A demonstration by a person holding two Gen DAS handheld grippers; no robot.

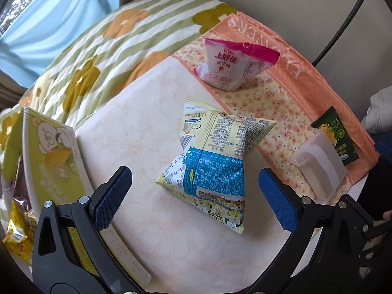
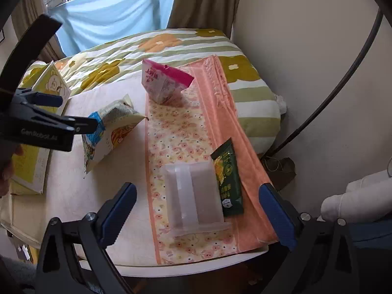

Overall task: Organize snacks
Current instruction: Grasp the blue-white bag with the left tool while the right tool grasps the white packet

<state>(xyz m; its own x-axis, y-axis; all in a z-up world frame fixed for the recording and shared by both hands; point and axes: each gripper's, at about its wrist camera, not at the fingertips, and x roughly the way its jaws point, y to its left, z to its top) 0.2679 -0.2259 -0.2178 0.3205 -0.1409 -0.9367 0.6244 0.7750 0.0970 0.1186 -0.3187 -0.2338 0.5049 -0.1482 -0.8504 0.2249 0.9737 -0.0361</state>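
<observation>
Yellow-and-blue snack bag [image 1: 210, 171], puffed and crumpled, printed back side up, lying tilted at the centre of the left wrist view. Pink-and-white snack bag [image 1: 235, 66] at 12 o'clock from it, standing on its base, magenta sealed top edge uppermost, apart from the rest. Translucent white packet [image 2: 193, 196] lying flat at 3 o'clock in that view, long side touching the dark green sachet [image 2: 227, 178] just beside it, also flat. Yellow-green cartoon box [image 1: 56, 161] at 9 o'clock, lid flap up, gold wrappers [image 1: 19, 235] inside.
</observation>
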